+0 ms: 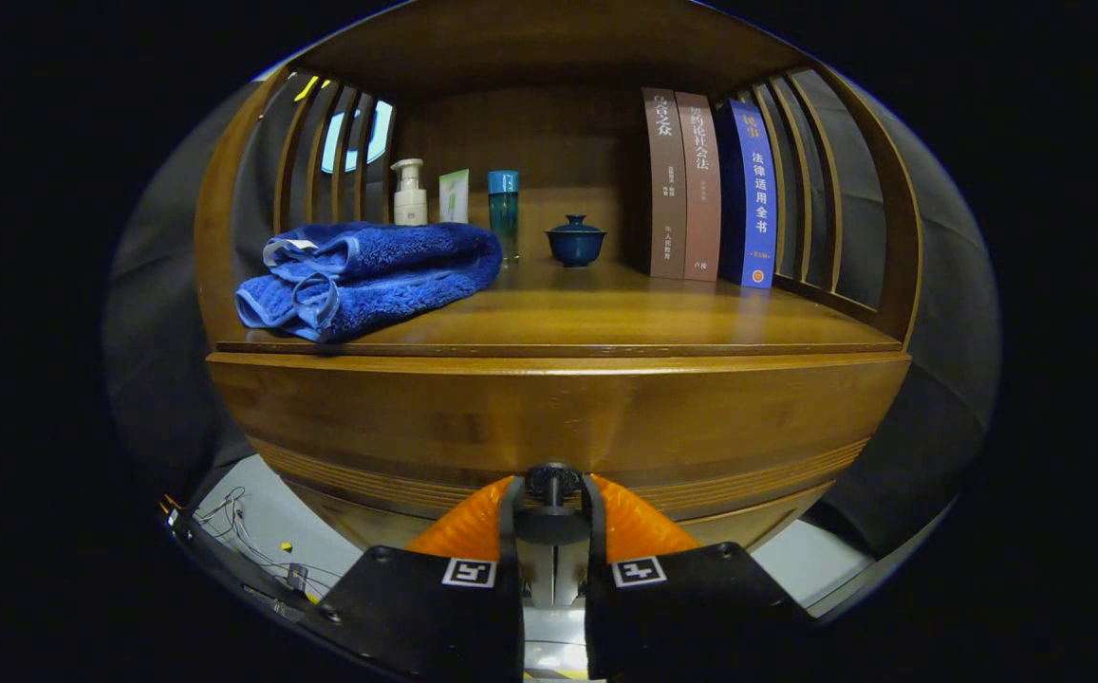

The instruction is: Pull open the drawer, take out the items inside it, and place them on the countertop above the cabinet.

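The gripper [553, 493] looks clamped on the drawer knob [553, 482] below the countertop [605, 318], so pulling the drawer [549, 417] open comes next.

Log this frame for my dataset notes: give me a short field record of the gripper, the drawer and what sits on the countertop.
gripper: fingers closed around the small dark drawer knob, one orange finger on each side
drawer: wooden front, appears closed; contents hidden
countertop: wooden surface above the drawer
towel: blue, folded, at the countertop's front left
back row: pump bottle, small box, teal bottle, lidded blue cup
books: three upright, right of the cup
task stage: drawer not yet pulled open
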Demonstrator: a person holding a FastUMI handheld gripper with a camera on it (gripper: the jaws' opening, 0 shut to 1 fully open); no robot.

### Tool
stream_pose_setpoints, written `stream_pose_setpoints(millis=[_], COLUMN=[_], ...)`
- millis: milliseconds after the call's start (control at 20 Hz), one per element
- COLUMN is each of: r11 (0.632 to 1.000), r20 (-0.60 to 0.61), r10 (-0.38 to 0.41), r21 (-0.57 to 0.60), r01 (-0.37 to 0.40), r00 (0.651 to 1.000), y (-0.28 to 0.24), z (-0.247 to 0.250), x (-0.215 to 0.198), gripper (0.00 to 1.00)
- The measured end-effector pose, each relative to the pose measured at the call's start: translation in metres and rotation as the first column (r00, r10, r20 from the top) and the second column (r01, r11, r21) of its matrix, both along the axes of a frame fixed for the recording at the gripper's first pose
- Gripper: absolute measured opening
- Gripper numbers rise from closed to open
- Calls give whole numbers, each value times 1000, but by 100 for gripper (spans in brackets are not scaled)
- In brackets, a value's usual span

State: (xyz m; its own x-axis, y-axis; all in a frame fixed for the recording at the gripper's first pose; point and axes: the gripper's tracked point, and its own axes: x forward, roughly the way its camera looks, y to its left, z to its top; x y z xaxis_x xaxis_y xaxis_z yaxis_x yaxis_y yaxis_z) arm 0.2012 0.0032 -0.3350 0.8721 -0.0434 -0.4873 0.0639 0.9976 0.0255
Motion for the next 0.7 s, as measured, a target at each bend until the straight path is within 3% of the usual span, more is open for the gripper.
stream_pose_setpoints(millis=[250,700], r11=[1000,999], r20=[-12,-42], r10=[4,-2], r21=[5,35], r01=[-4,4], r00=[1000,999], y=[1,4], z=[2,14], x=[-21,-108], gripper=[29,29])
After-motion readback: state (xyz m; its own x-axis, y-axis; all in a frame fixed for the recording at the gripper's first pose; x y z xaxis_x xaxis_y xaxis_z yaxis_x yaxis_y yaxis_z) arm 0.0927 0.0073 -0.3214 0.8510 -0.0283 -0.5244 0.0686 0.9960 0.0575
